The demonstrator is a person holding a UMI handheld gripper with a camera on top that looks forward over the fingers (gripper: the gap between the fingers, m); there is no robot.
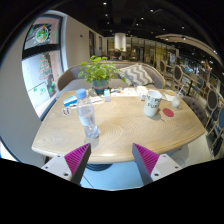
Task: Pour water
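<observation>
A pale wooden tabletop point(125, 130) is seen ahead of the claw point(109, 160), which is spread wide and grasps nothing. A clear water bottle point(87, 112) with a blue cap stands upright near the left edge; a cup point(152, 104) stands towards the far right corner, well apart. A potted plant point(99, 72) sits at the far edge. The tall, narrow bottle could be tipped if struck off-centre.
</observation>
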